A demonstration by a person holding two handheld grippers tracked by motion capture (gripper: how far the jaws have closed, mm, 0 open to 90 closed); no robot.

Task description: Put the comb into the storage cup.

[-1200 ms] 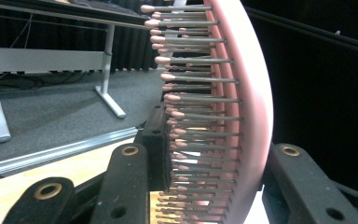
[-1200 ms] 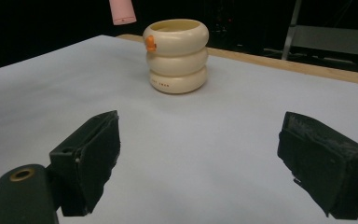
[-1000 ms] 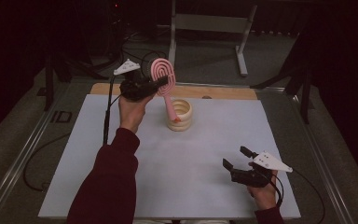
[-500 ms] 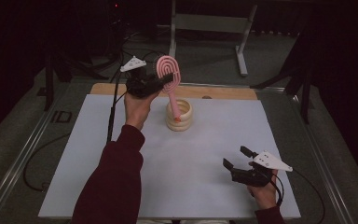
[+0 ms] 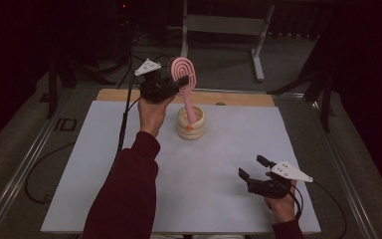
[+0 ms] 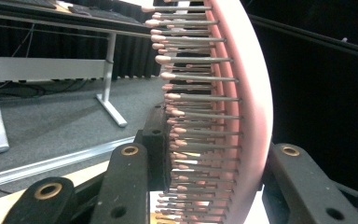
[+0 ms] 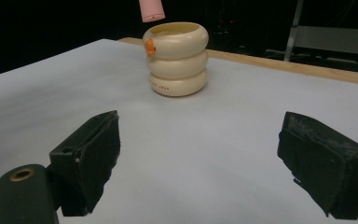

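My left gripper point(image 5: 175, 83) is shut on the head of a pink hairbrush point(image 5: 183, 73), held over the far middle of the table. In the left gripper view the black jaws clamp the bristled head point(image 6: 242, 116) from both sides. The brush's handle slants down toward a cream ringed holder cup point(image 5: 191, 125). Seen from the right gripper view, the handle's end point(image 7: 151, 11) hangs just above the cup's point(image 7: 177, 60) open top. My right gripper point(image 5: 251, 167) rests near the front right, open and holding nothing, and its jaws point toward the cup.
A white mat point(image 5: 94, 159) covers the table, with a wooden strip point(image 5: 238, 98) along the far edge. Behind the table stands a grey metal frame point(image 5: 219, 25) on a dark floor. A cable point(image 5: 124, 124) trails down from the left gripper.
The left hand has risen slightly and shifted to the right with the brush, lifting the handle in the cup. The right hand has stayed still.
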